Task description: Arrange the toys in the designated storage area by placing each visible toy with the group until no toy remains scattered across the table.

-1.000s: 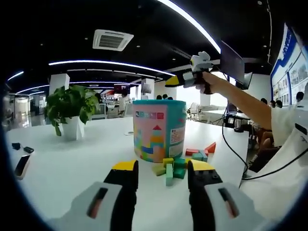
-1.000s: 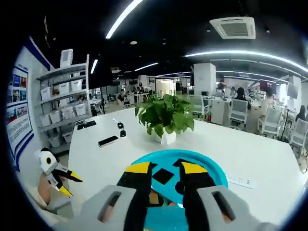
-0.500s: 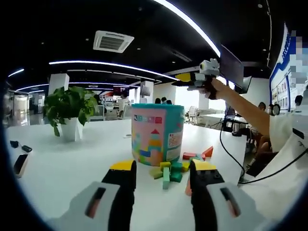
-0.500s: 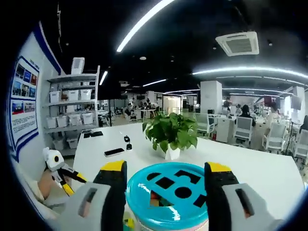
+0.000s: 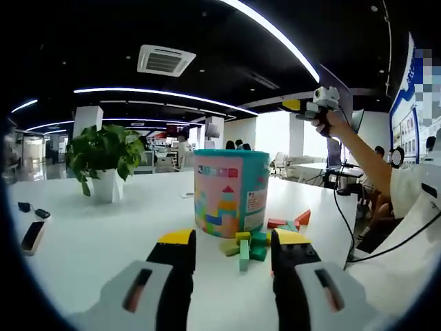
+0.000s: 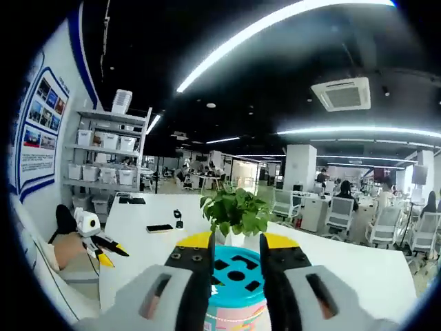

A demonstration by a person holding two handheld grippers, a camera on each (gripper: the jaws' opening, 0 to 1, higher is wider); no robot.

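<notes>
A pastel toy bucket (image 5: 229, 192) with a teal shape-sorter lid (image 6: 234, 270) stands on the white table (image 5: 103, 241). Several loose blocks lie at its foot: green ones (image 5: 251, 243) and red ones (image 5: 286, 222). My left gripper (image 5: 233, 241) hovers low in front of the blocks, open and holding nothing. It also shows in the right gripper view, held in a hand, as the left gripper (image 6: 103, 249) with spread jaws. My right gripper (image 6: 236, 245) is well above the lid, its jaws drawn close with nothing between them. A raised hand holds the right gripper (image 5: 318, 103) high.
A potted plant (image 5: 103, 155) stands at the back left of the table, seen beyond the bucket as the plant (image 6: 234, 210). Phones (image 5: 31, 236) lie near the left edge. A cable (image 5: 337, 221) hangs by the right edge. Shelves (image 6: 103, 165) line the wall.
My right gripper spread its jaws wide just above the lid, then closed them and rose well clear of the bucket. The left gripper has barely moved.
</notes>
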